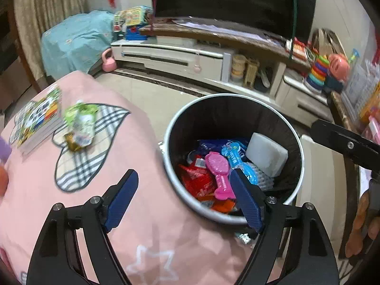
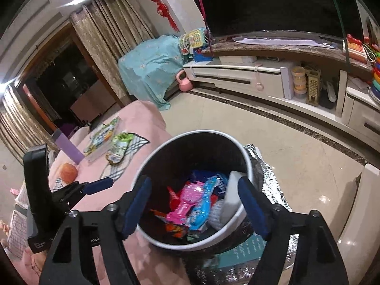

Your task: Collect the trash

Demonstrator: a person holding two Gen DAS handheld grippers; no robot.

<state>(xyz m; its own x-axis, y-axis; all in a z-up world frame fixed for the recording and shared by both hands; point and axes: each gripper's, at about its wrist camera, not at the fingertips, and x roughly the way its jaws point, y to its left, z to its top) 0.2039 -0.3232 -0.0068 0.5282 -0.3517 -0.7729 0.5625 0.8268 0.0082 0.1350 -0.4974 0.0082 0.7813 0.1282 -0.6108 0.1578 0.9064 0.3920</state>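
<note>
A round trash bin (image 1: 237,97) with a white rim and dark inside stands beside a pink-covered table (image 1: 147,213). It holds several wrappers, a pink toy brush (image 1: 219,171) and a white sponge block (image 1: 267,154). A crumpled green wrapper (image 1: 80,123) lies on the table, far left. My left gripper (image 1: 185,197) is open and empty, over the table edge and the bin's near rim. My right gripper (image 2: 194,204) is open and empty above the bin (image 2: 166,147). The green wrapper (image 2: 120,146) also shows in the right wrist view, as does the left gripper (image 2: 99,185).
A stack of booklets (image 1: 38,121) lies beside the wrapper. An orange fruit (image 2: 68,172) and a purple box (image 2: 68,149) sit on the table. A TV cabinet (image 1: 180,59) with toys, a pink kettlebell (image 1: 108,61) and tiled floor (image 2: 237,123) lie beyond. Silver foil (image 2: 273,180) lies under the bin.
</note>
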